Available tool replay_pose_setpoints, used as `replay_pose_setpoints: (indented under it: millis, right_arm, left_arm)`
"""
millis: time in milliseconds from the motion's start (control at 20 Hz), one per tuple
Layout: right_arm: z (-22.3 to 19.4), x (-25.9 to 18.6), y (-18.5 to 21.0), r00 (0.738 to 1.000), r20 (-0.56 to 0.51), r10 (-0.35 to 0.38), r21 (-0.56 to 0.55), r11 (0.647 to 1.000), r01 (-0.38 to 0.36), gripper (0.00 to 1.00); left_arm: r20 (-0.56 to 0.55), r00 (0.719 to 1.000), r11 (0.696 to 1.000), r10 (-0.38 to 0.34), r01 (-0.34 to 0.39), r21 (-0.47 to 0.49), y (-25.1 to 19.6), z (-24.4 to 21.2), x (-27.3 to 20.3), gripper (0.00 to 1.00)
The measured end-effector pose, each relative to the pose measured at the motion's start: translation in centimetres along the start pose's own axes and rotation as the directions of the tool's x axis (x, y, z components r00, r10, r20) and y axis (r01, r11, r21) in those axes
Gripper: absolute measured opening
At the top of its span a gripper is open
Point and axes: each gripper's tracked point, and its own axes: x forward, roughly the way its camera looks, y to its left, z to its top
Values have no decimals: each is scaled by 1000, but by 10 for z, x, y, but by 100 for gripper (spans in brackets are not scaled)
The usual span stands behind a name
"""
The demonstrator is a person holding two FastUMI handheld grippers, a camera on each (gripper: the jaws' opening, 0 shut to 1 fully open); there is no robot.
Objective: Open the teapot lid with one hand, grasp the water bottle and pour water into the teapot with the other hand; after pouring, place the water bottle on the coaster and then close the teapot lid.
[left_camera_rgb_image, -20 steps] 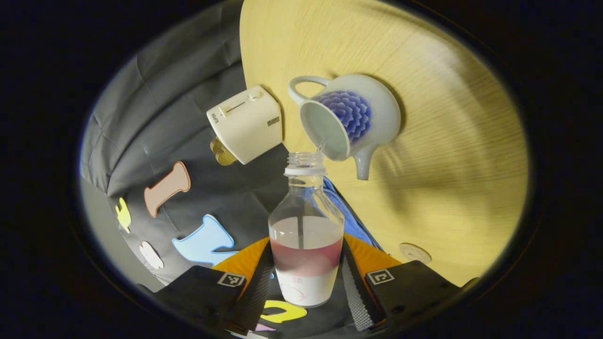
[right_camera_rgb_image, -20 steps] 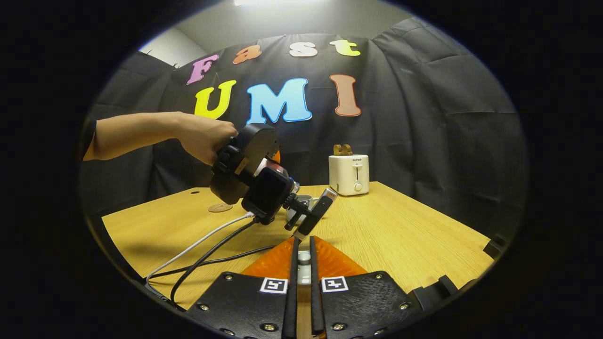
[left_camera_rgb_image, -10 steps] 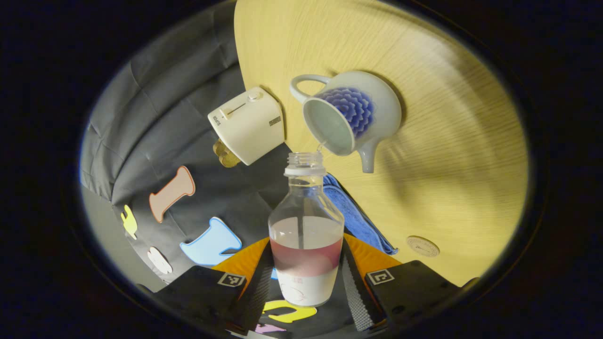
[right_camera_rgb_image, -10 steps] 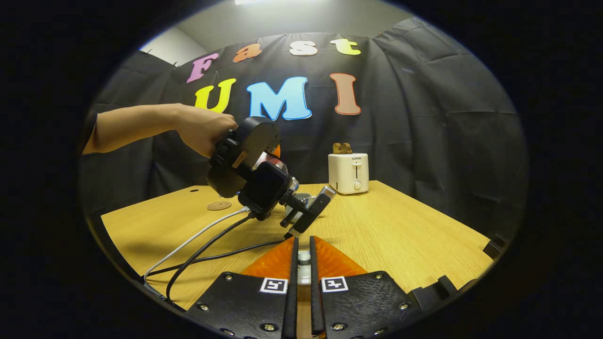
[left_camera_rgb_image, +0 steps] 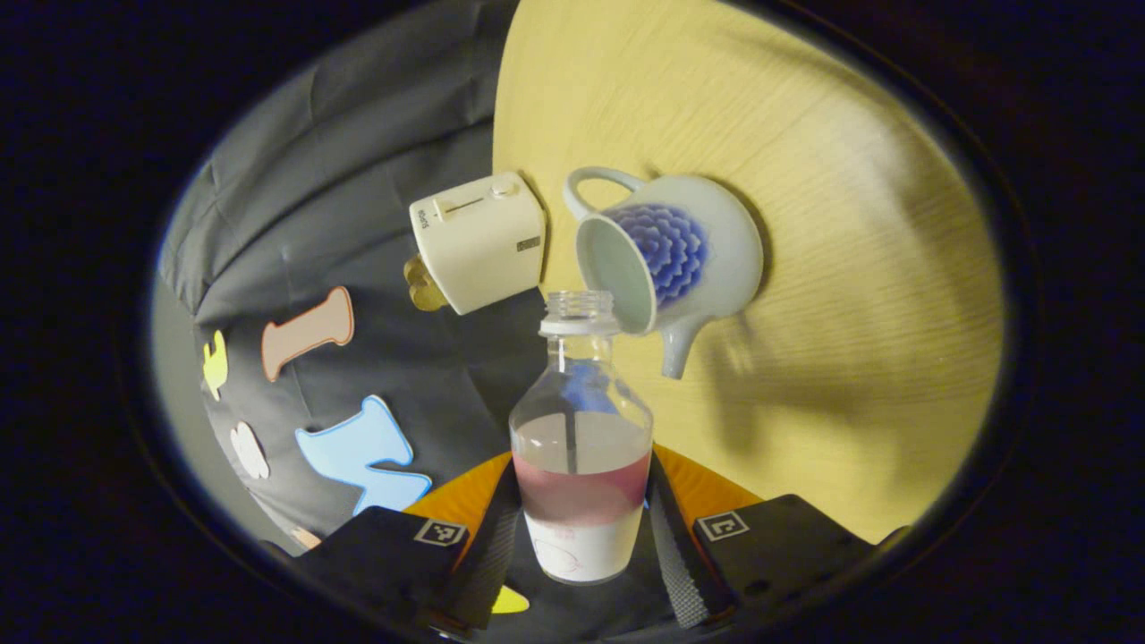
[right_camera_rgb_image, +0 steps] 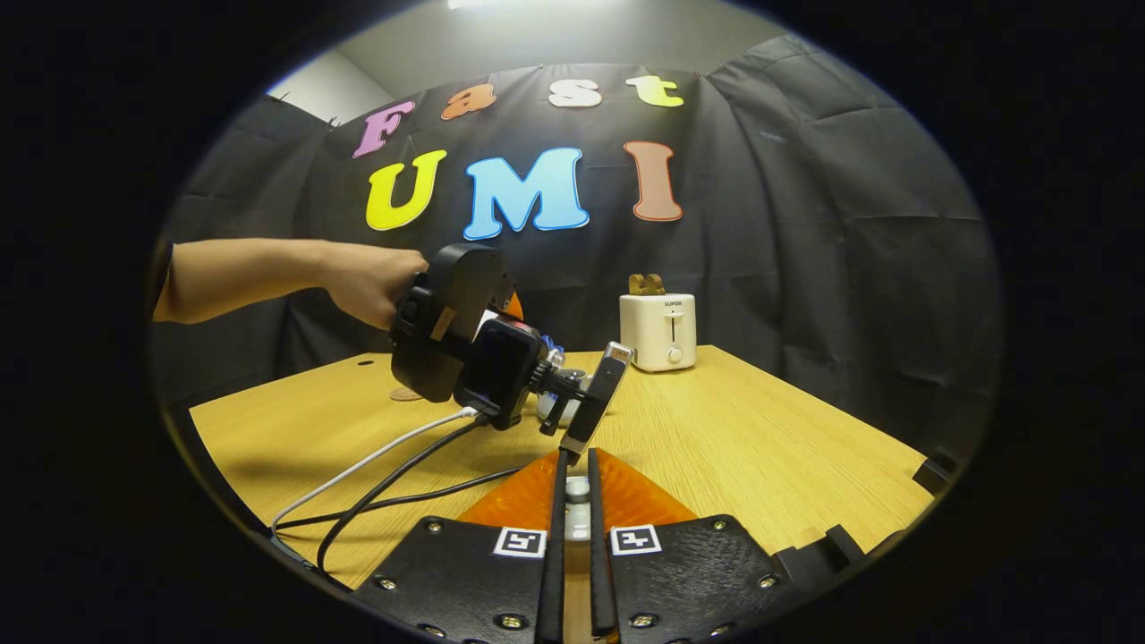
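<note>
Wooden table (right_camera_rgb_image: 716, 438) fills my booth, toaster (right_camera_rgb_image: 658, 331) at its back edge. My left gripper (left_camera_rgb_image: 580, 523) clamps the bottle (left_camera_rgb_image: 580, 447), tipped with its mouth at the open teapot (left_camera_rgb_image: 666, 250). My right gripper (right_camera_rgb_image: 572, 501) pinches the lid's knob (right_camera_rgb_image: 577, 489), fingers nearly closed.
</note>
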Motion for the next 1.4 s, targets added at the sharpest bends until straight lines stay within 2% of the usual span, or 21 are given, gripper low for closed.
replay_pose_setpoints:
  millis: [200, 300, 350, 450, 500, 650, 750, 800, 850, 900, 1050, 1150, 1300, 1400]
  right_arm:
    - [6, 0, -4, 1000, 15, -10, -2, 1000, 11, 12]
    - [6, 1, 0, 1000, 7, 1, 5, 1000, -1, 12]
    - [9, 0, 3, 1000, 10, 7, 5, 1000, -7, 12]
    - [16, 1, 8, 1000, 19, 17, -8, 1000, -17, 12]
    - [23, 2, 14, 999, 32, 29, -18, 999, -28, 12]
    - [36, 8, 20, 997, 59, 44, -40, 998, -41, 12]
    - [45, 16, 25, 996, 76, 51, -50, 998, -48, 12]
    - [49, 21, 26, 995, 83, 53, -58, 997, -48, 12]
    - [53, 27, 27, 994, 91, 56, -64, 997, -51, 12]
    - [55, 34, 31, 994, 91, 63, -72, 996, -57, 12]
    - [56, 43, 39, 993, 85, 77, -78, 994, -70, 12]
    - [54, 49, 48, 993, 80, 92, -82, 993, -85, 12]
    - [55, 56, 56, 991, 77, 108, -86, 991, -102, 12]
    - [55, 62, 57, 991, 76, 112, -86, 991, -105, 12]
  left_arm:
    - [59, 998, 982, 15, -4, -187, -7, 3, -4, 86]
    - [81, 996, 953, 25, 1, -303, -12, -1, -4, 86]
    - [97, 994, 925, 45, -5, -381, -11, -2, -6, 86]
    - [116, 990, 880, 84, -19, -474, -6, -7, -19, 86]
    - [123, 986, 833, 111, -25, -553, -6, -17, -30, 86]
    - [126, 981, 734, 149, -25, -679, -6, -32, -45, 86]
    - [109, 974, 619, 198, -38, -784, -3, -53, -58, 86]
    - [105, 969, 490, 223, -18, -872, -6, -66, -69, 86]
    - [101, 965, 382, 243, 0, -924, -7, -76, -74, 85]
    - [72, 961, 236, 268, 7, -972, -12, -103, -77, 85]
    - [45, 962, 91, 269, 21, -996, -24, -130, -77, 85]
    - [15, 963, -36, 270, 25, -999, -34, -153, -73, 85]
    - [-44, 957, -154, 286, 1, -988, -39, -191, -69, 85]
    - [-65, 954, -209, 292, -2, -978, -38, -209, -65, 84]
